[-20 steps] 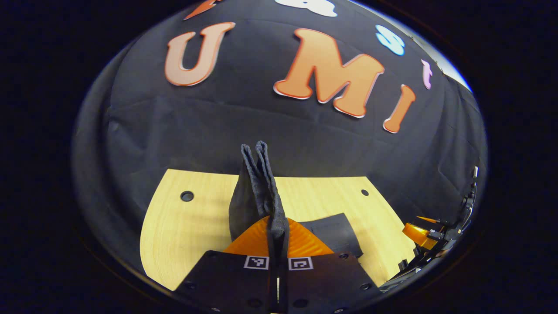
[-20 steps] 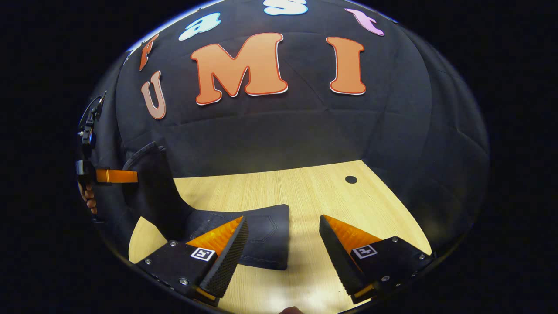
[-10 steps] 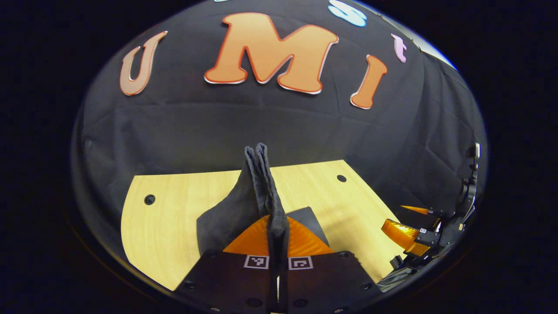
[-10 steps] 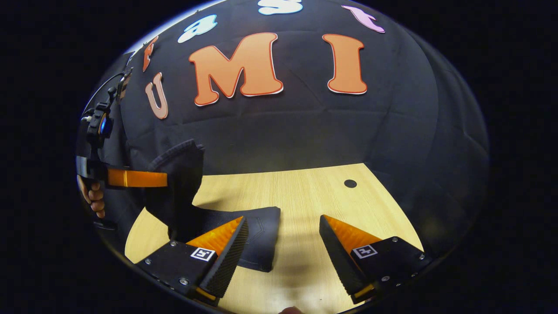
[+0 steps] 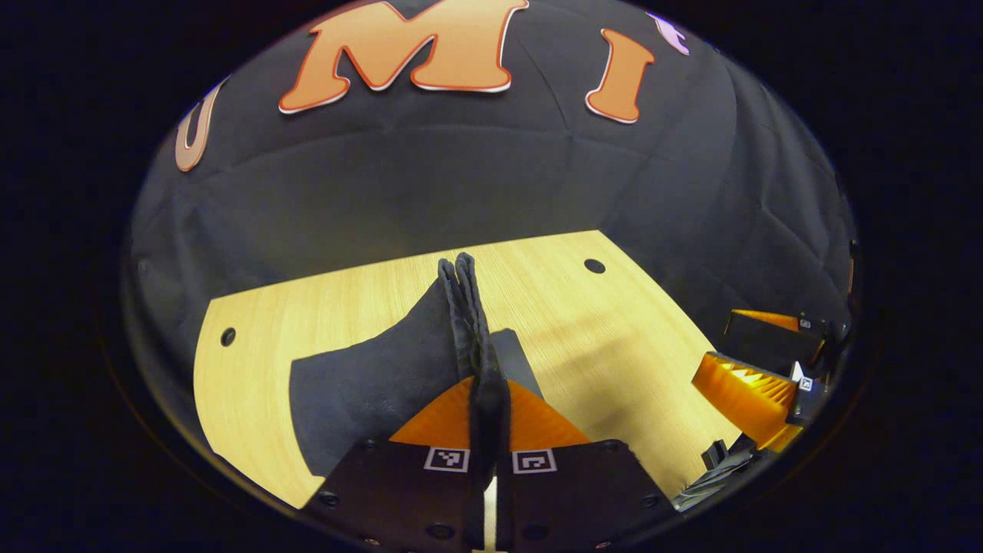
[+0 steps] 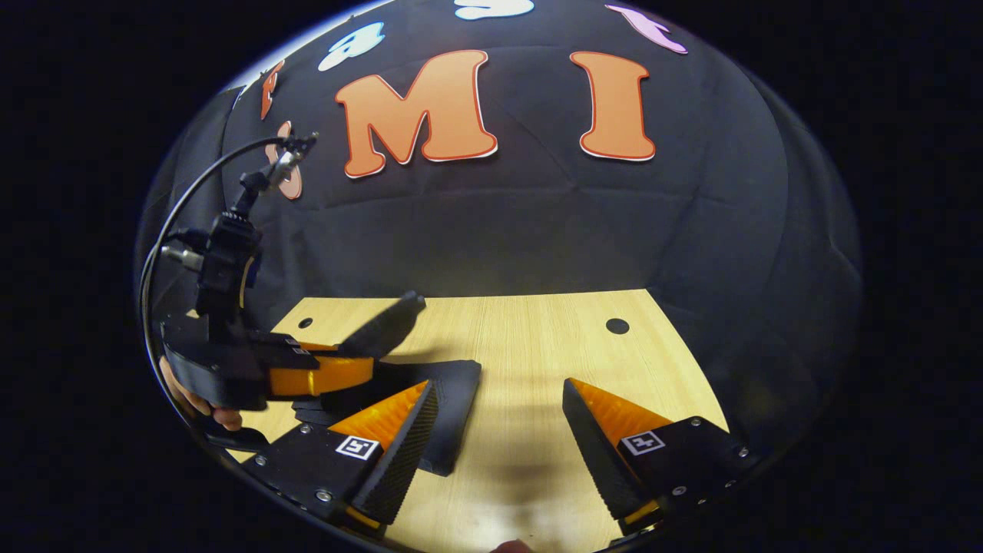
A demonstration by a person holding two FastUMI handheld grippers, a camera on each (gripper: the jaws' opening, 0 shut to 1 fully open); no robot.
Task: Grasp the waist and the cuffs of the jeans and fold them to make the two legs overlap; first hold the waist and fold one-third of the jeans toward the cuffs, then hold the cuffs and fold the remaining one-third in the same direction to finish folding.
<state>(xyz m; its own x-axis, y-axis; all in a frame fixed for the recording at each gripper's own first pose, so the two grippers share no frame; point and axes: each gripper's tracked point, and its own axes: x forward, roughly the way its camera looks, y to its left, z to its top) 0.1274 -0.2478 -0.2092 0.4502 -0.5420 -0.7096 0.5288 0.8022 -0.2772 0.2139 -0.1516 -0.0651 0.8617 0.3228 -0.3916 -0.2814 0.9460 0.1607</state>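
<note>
Jeans (image 5: 369, 384): dark denim, lower centre-left of left gripper view, on table (image 5: 614, 338). Soft, limp, moderately heavy; likely best held at the layered edge. Left gripper (image 5: 489, 407): fingers pinching that raised edge. Right gripper (image 6: 499, 418): fingers spread, empty, lower frame.

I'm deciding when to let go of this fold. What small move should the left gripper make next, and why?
Probably lower the left gripper a little more toward the wooden table before opening. It is shut on an edge of the jeans, which stands up between its fingers, off the table. The right gripper is open and empty beside the folded part, so it gives no support.
</note>
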